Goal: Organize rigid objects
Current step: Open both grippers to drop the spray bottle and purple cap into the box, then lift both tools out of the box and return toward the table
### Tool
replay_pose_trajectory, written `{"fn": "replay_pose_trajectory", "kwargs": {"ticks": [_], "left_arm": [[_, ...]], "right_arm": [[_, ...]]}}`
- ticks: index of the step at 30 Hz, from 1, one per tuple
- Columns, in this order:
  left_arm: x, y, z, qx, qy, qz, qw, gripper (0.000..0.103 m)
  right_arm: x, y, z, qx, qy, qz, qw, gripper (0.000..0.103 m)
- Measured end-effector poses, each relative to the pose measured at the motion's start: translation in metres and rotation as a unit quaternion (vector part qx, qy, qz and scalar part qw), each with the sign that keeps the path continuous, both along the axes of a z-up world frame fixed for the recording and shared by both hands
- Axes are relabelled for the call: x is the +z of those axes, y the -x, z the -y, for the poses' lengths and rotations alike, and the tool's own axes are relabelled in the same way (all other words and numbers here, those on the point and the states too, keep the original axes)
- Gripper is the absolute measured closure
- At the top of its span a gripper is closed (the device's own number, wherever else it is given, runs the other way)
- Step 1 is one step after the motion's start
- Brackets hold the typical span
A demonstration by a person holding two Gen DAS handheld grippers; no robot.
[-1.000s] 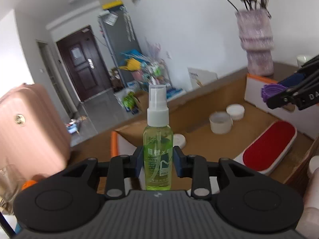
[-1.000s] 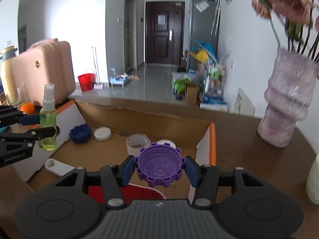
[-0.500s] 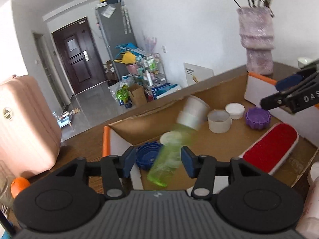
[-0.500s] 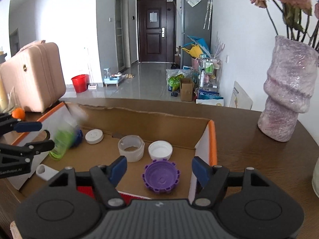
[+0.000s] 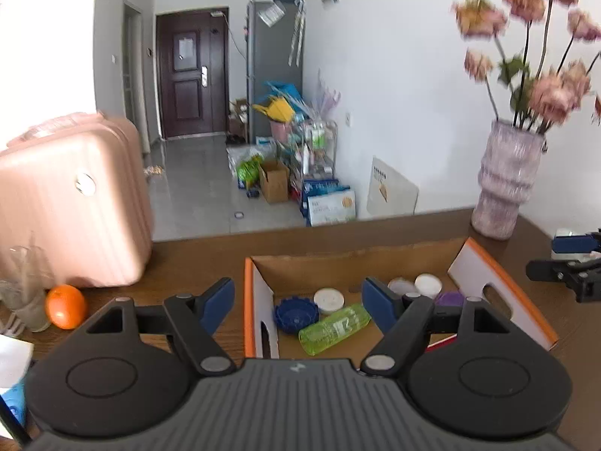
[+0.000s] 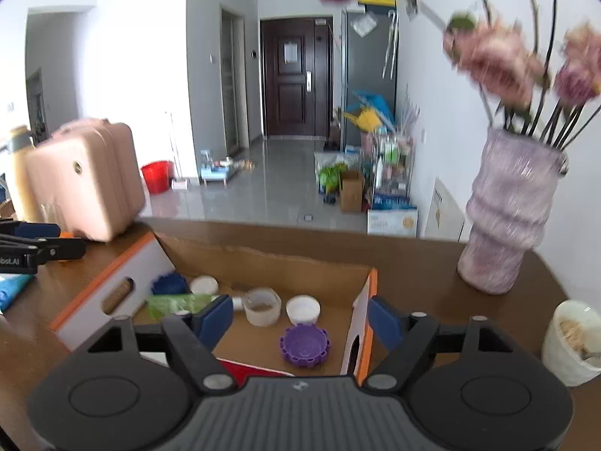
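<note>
Both tongs have just been opening and now gape empty; the green bottle (image 5: 335, 323) lies toppled in the box (image 5: 499, 274). Its long axis runs crosswise, nearer my left tongs (image 5: 298, 302).

Each gripper, left gripper (image 5: 298, 306) and right gripper (image 6: 299, 317) alike, has a ribbed dark-grey body, two round black discs, black linkage arms with silver screws, and blue finger pads (image 5: 377, 306).

bottle (image 5: 335, 324) in box (image 5: 499, 282) | cap (image 6: 304, 345) in box | vase (image 5: 505, 184) behind
</note>
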State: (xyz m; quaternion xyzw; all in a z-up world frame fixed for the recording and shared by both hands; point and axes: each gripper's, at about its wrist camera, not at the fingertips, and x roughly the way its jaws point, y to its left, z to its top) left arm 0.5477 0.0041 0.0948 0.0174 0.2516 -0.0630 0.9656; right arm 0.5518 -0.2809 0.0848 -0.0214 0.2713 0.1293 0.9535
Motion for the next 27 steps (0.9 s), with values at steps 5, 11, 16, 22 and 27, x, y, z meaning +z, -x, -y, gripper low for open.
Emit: {"fn": "replay_pose_trajectory", "kwargs": {"ticks": [5,11,16,22,27], "left_arm": [[0.039,0.050,-0.002,0.015,0.018,0.039,0.9990,0.019],[0.051,0.115,0.002,0.027,0.051,0.075,0.9955,0.012],[0.048,0.172,0.013,0.048,0.035,0.156,0.9860,0.000],[0.038,0.222,0.022,0.051,0.010,0.193,0.9799,0.000],[0.023,0.258,0.019,0.057,0.024,0.185,0.9809,0.000]], "right_arm": [[0.037,0.047,0.002,0.001,-0.006,0.043,0.999,0.019],[0.056,0.109,0.005,-0.011,-0.016,0.103,0.994,0.015],[0.048,0.158,0.016,-0.021,-0.065,0.156,0.985,0.003],[0.030,0.213,0.024,-0.030,-0.105,0.179,0.978,0.003],[0.015,0.259,0.026,-0.038,-0.127,0.180,0.975,0.003]]}}
